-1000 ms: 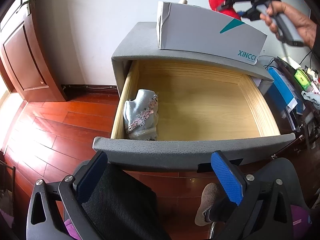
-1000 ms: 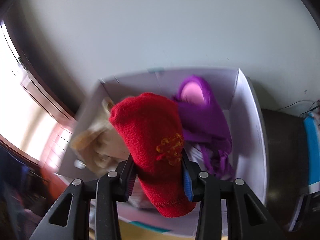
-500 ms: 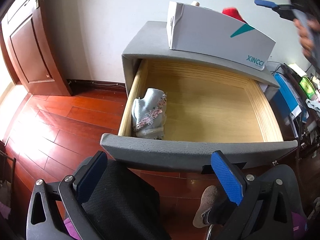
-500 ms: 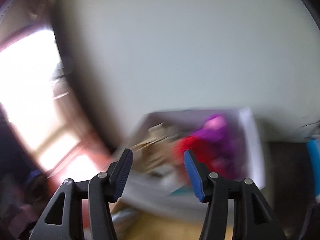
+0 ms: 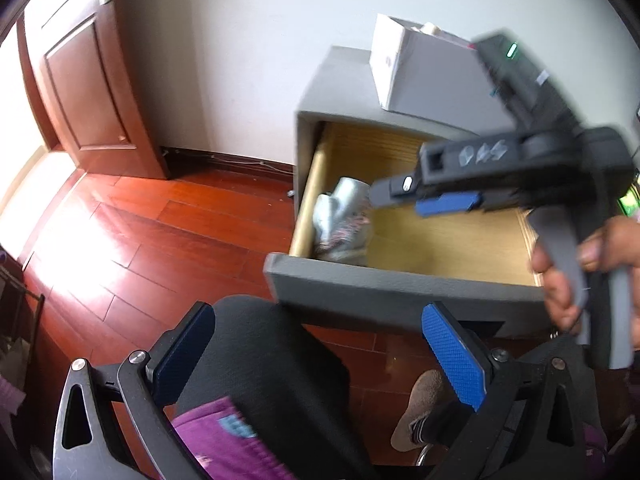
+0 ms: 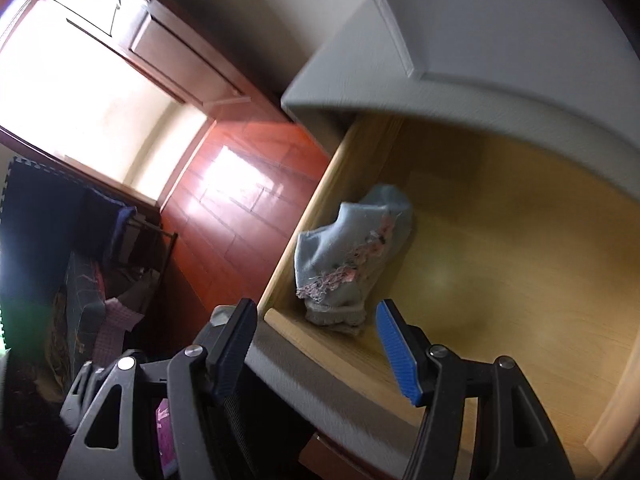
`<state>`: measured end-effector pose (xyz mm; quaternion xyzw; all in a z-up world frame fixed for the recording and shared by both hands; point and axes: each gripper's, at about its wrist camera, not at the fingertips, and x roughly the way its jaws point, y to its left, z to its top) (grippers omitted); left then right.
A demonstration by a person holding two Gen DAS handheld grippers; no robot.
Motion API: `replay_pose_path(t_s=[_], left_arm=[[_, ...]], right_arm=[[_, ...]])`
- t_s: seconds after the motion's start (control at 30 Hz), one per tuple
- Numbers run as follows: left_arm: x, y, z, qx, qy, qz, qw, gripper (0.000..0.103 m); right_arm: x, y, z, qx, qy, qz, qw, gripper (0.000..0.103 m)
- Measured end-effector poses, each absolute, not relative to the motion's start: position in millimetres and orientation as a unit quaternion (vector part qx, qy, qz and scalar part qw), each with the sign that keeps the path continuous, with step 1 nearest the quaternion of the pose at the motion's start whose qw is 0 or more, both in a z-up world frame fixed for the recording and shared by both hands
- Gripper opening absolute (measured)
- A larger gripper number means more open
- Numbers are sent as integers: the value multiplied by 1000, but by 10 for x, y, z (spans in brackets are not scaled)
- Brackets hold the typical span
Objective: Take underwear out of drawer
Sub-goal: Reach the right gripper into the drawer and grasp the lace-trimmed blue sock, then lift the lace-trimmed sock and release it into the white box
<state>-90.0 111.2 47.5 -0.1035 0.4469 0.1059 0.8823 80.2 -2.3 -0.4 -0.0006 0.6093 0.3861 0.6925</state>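
now the right gripper point(image 6: 316, 344) hangs over the open light-wood drawer point(image 6: 500, 240), jaws spread and empty, aimed so the pale blue, pink-trimmed folded underwear point(image 6: 348, 252) just ahead falls between them. the left gripper point(image 5: 320, 360) waits back outside the drawer front, also spread and empty, clear of the reach.

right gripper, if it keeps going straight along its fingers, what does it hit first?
Most likely the pale blue garment lying in the drawer by its side wall. The right gripper has open, empty jaws and nothing between it and the garment, though depth is hard to judge.
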Motion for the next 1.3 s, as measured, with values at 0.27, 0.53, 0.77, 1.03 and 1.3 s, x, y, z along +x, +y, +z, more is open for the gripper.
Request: replay_pose_path(t_s=[0.27,0.53,0.77,1.03,1.3], left_arm=[[-903,1257,396,-114,450,117,878,103],[-874,1255,378,-121,453,107,877,103],[-865,1231,352,-122,460,99,874,103],[-871,1224,349,-120,460,98,874,103],[-857,1223,324,-123,465,93,872,103]], right_arm=[[1023,347,-471,1,649,361,669,64],[1210,489,-815,-11,677,343,652,64],[1291,520,-876,18,678,344,649,64],[1345,633,-980,-4,692,335,639,64],[1272,810,-1029,-58,691,337,637,29]])
